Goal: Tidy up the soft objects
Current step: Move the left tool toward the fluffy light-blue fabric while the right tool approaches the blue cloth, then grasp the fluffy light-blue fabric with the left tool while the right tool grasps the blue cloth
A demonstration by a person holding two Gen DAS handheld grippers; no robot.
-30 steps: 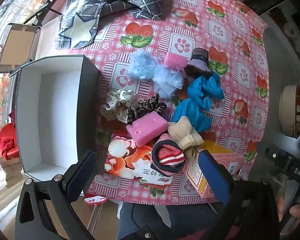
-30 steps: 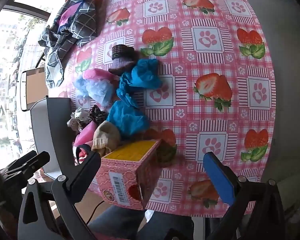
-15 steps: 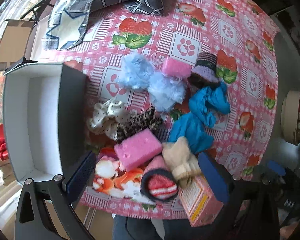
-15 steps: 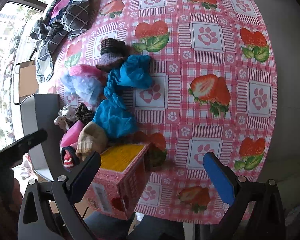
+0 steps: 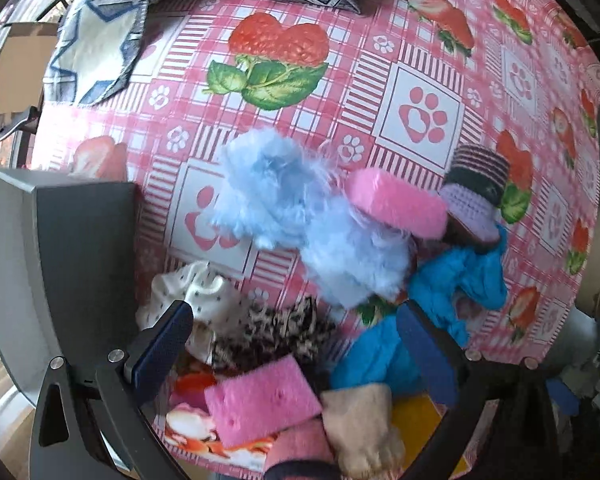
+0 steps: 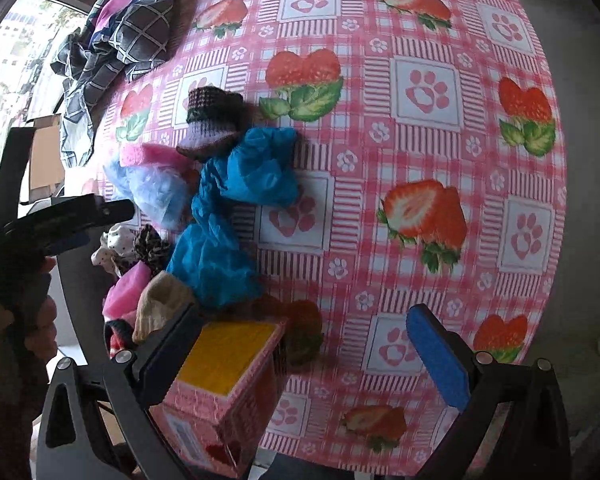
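Observation:
A heap of soft things lies on the strawberry tablecloth: a light blue fluffy piece (image 5: 300,208), a pink sponge (image 5: 396,200), a knitted purple-and-dark hat (image 5: 476,196), blue crumpled cloth (image 5: 456,292), a leopard scrunchie (image 5: 276,332), a white dotted scrunchie (image 5: 188,300), a second pink sponge (image 5: 260,400) and a beige sock (image 5: 360,424). My left gripper (image 5: 296,352) is open and empty, low over the scrunchies and the near sponge. My right gripper (image 6: 304,352) is open and empty above the near table edge, beside the blue cloth (image 6: 236,200).
A grey open box (image 5: 52,264) stands at the left of the heap. A pink carton with a yellow top (image 6: 220,384) sits by my right gripper's left finger. Checked dark clothes (image 6: 120,36) lie at the far left of the table. The table edge is close in front.
My left gripper has moved forward and down over the heap, so the soft things look much larger. My right gripper has crept slightly forward. Both stayed open.

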